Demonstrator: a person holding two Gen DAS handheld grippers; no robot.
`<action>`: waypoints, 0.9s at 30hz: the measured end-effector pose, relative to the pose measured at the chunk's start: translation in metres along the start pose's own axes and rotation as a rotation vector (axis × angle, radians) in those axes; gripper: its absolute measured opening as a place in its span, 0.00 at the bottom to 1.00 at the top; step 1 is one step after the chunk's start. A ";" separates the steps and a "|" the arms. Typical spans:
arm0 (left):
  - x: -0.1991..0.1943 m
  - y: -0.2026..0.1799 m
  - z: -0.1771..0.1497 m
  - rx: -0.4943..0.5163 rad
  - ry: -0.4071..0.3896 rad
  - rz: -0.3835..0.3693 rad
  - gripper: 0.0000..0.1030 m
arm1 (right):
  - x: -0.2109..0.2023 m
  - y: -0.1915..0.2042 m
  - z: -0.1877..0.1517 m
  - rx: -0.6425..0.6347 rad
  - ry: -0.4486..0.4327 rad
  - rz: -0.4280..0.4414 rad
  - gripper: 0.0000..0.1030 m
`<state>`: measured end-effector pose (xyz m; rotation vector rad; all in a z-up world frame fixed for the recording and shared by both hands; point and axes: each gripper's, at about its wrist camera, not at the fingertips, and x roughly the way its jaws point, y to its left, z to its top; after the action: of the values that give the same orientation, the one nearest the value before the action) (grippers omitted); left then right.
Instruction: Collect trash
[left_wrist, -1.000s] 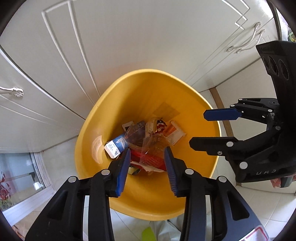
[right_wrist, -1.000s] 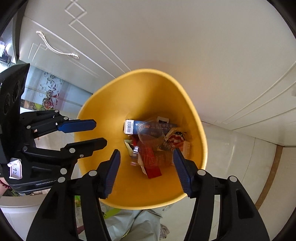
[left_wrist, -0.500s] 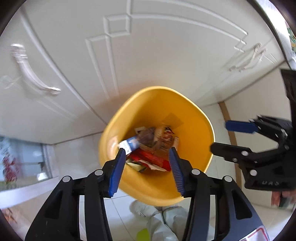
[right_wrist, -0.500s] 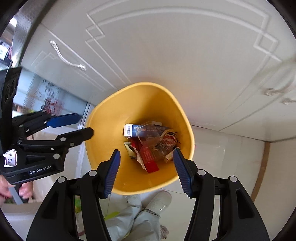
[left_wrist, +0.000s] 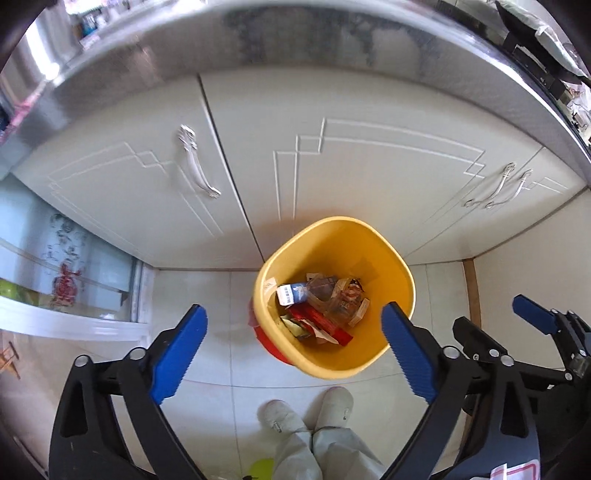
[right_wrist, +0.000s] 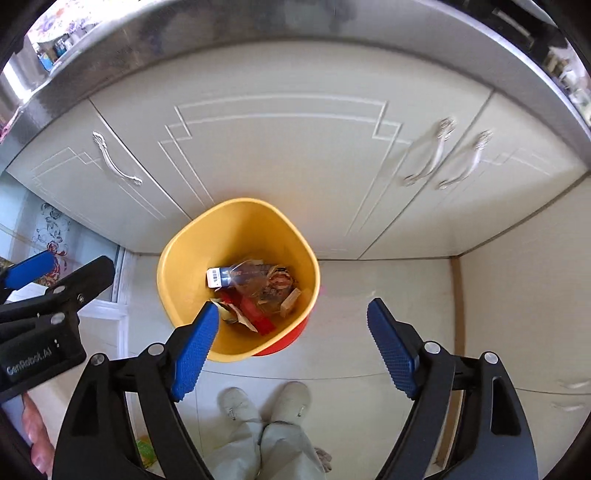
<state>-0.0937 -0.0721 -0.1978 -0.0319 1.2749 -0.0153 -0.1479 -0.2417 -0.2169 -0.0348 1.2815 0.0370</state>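
Observation:
A yellow trash bin (left_wrist: 384, 258) stands on the tiled floor in front of white cabinets; it also shows in the right wrist view (right_wrist: 184, 273). Inside lie several pieces of trash (left_wrist: 321, 306): a blue-white carton, a clear plastic bottle, red wrappers, also seen in the right wrist view (right_wrist: 255, 291). My left gripper (left_wrist: 293, 349) is open wide and empty, high above the bin. My right gripper (right_wrist: 293, 343) is open wide and empty, also high above it. The right gripper shows at the right of the left wrist view (left_wrist: 517, 332); the left gripper shows at the left of the right wrist view (right_wrist: 44, 280).
White cabinet doors (left_wrist: 332, 184) with metal handles stand behind the bin under a steel countertop edge (left_wrist: 295, 40). The person's feet (left_wrist: 310, 413) stand on the floor tiles just before the bin. A glass door with a floral print (left_wrist: 66, 273) is at left.
Both grippers have risen well away from the bin and opened wider. The bin now looks small and the countertop edge has come into view.

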 end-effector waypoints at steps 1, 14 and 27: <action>-0.006 0.000 -0.001 0.000 -0.006 0.007 0.95 | -0.007 0.001 -0.001 0.002 -0.003 -0.003 0.80; -0.049 0.006 -0.010 -0.019 -0.016 -0.006 0.95 | -0.048 0.006 -0.009 -0.028 -0.026 0.040 0.80; -0.066 0.005 -0.011 -0.027 -0.041 0.003 0.95 | -0.057 0.006 -0.018 -0.030 -0.033 0.037 0.80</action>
<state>-0.1239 -0.0655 -0.1378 -0.0536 1.2343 0.0048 -0.1821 -0.2371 -0.1677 -0.0363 1.2489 0.0885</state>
